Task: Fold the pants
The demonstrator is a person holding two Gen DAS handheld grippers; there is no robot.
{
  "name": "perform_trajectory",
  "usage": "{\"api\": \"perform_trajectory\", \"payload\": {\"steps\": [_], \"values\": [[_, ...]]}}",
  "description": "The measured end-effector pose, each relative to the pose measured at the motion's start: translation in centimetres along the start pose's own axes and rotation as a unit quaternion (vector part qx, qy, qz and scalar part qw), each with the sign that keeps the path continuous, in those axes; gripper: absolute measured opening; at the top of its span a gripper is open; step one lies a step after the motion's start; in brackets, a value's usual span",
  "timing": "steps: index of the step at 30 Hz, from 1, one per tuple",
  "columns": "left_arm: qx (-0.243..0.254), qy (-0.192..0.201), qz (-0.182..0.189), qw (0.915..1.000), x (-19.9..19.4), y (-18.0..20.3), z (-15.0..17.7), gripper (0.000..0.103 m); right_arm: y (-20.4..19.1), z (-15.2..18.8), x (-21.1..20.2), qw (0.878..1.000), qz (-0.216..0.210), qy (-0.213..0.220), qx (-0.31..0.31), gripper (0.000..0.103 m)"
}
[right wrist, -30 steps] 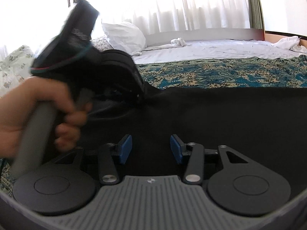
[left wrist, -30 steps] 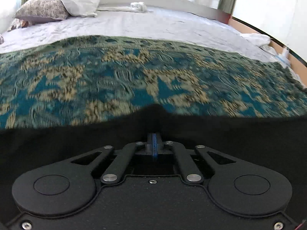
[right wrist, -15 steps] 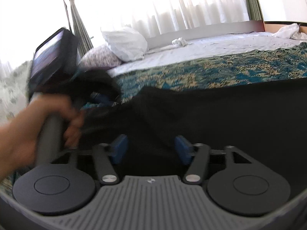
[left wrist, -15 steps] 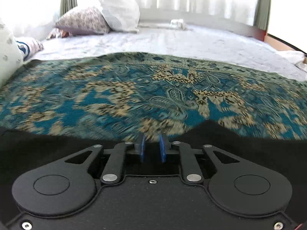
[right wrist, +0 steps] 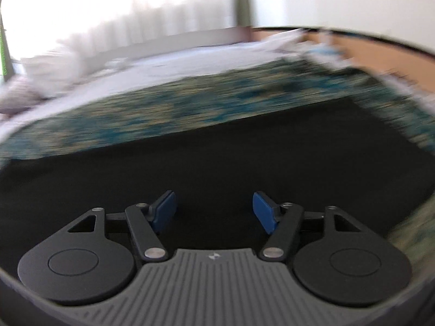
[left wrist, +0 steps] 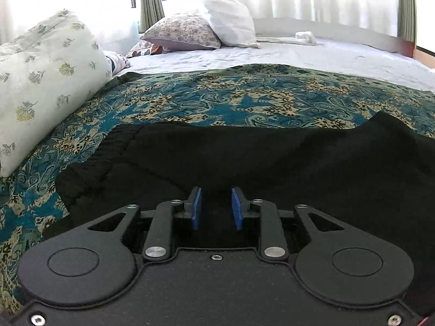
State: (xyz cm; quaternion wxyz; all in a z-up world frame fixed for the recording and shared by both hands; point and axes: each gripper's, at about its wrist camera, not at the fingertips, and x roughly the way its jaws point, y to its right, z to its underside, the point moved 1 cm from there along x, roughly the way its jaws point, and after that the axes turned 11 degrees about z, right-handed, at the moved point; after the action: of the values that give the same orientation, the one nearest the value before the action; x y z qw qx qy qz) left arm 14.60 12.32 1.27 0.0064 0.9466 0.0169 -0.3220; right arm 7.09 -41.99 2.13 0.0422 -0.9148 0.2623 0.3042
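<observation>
The black pants point(left wrist: 244, 154) lie spread on the teal patterned bedspread point(left wrist: 244, 100); a stitched edge shows at their left end. My left gripper point(left wrist: 216, 207) is open and empty, its blue pads just above the black cloth. In the right wrist view the pants point(right wrist: 217, 163) fill the lower half, blurred by motion. My right gripper point(right wrist: 214, 212) is wide open and empty over them.
A large floral white pillow point(left wrist: 46, 81) lies at the left of the bed. A patterned pillow point(left wrist: 185, 31) and a white pillow point(left wrist: 231, 19) lean at the far end on the white sheet point(left wrist: 299, 54). Curtains hang behind.
My left gripper let go of the pants and opened, then drew back over them. My right gripper swung to the right; the left hand and gripper left its view.
</observation>
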Motion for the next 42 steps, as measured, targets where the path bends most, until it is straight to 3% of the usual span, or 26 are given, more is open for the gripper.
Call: {"api": "perform_trajectory", "payload": {"steps": [3,4,7,11,14,22,27,30,37,40,42], "values": [[0.017,0.001,-0.013,0.9998,0.0,0.1,0.2,0.025,4.8,-1.0,1.9,0.998,0.058,0.009,0.018,0.076],[0.025,0.001,-0.019,0.9995,0.2,0.4,0.2,0.026,6.5,-1.4,2.5,0.996,0.077,0.012,0.034,0.080],[0.037,0.005,-0.031,0.9988,0.6,0.9,0.3,0.026,11.6,-2.6,3.6,0.985,0.138,0.010,0.104,0.080],[0.022,0.012,-0.019,0.9995,0.6,0.8,0.4,0.026,18.0,-2.2,0.9,0.962,0.102,0.054,0.247,0.082],[0.000,0.016,-0.002,0.9999,0.5,0.2,0.4,0.028,20.4,-0.9,-0.5,0.951,0.084,0.063,0.292,0.083],[-0.007,0.022,0.005,0.9997,0.4,0.2,0.6,0.031,21.1,1.6,-1.2,0.951,0.046,0.046,0.302,0.084],[-0.006,0.025,0.007,0.9996,0.4,0.2,0.7,0.032,20.2,0.9,-0.8,0.959,0.029,0.046,0.280,0.084],[-0.007,0.026,0.008,0.9996,0.3,0.3,0.8,0.033,19.6,0.5,0.0,0.963,0.039,0.040,0.264,0.085],[-0.006,0.027,0.006,0.9996,0.4,0.4,0.8,0.033,19.8,-0.9,2.8,0.962,0.047,0.032,0.266,0.085],[-0.003,0.027,0.005,0.9996,0.3,0.3,0.8,0.033,19.6,-1.7,4.2,0.969,0.032,0.014,0.245,0.083],[0.000,0.026,0.001,0.9997,0.3,0.4,0.8,0.033,19.0,-2.4,4.7,0.975,0.037,0.006,0.221,0.076]]}}
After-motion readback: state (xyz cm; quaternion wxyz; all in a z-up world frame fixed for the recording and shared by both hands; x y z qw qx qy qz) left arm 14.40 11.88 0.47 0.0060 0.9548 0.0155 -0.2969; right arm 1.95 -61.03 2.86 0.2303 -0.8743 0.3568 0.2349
